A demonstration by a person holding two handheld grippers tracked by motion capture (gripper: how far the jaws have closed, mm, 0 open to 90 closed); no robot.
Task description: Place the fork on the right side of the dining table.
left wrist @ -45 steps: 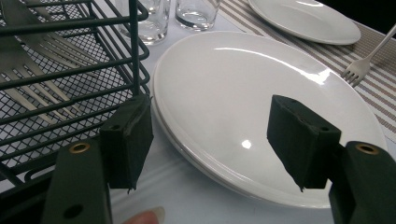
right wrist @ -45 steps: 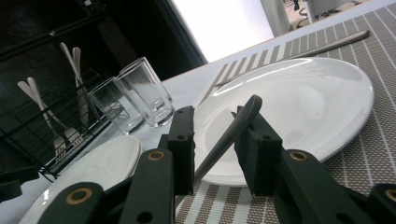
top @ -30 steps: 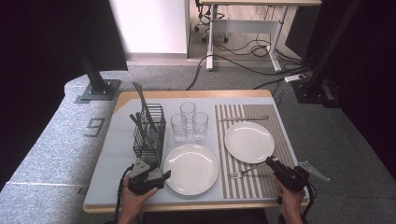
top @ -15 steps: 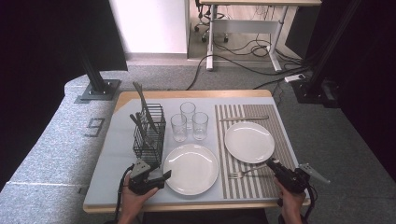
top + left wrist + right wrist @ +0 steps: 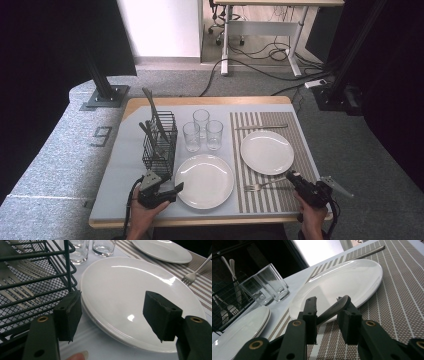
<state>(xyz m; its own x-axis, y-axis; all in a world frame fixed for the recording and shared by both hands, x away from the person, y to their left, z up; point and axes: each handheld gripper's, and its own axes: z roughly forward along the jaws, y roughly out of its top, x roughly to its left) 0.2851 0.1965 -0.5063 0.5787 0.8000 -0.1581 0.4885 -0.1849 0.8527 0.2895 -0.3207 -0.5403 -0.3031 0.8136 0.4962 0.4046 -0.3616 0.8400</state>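
A fork (image 5: pixel 262 187) lies on the striped placemat (image 5: pixel 280 197) at the front right, its tines toward the near white plate (image 5: pixel 204 180). My right gripper (image 5: pixel 292 179) is at the handle's end. In the right gripper view, the gripper (image 5: pixel 328 315) has its jaws narrowly apart, and the dark fork handle (image 5: pixel 332 310) crosses the gap slantwise. My left gripper (image 5: pixel 172 191) sits at the near plate's left edge. In the left gripper view it (image 5: pixel 112 315) stands wide open over the plate's rim (image 5: pixel 100 320), holding nothing.
A second white plate (image 5: pixel 266 151) lies on the placemat, with a knife (image 5: pixel 261 126) beyond it. Three glasses (image 5: pixel 202 131) stand mid-table. A black wire cutlery caddy (image 5: pixel 160 145) holding forks and knives is close to the left gripper. The table's front edge is just below both hands.
My right gripper has crept slightly left, closing in on the fork's handle end. The left gripper and the tableware have stayed put.
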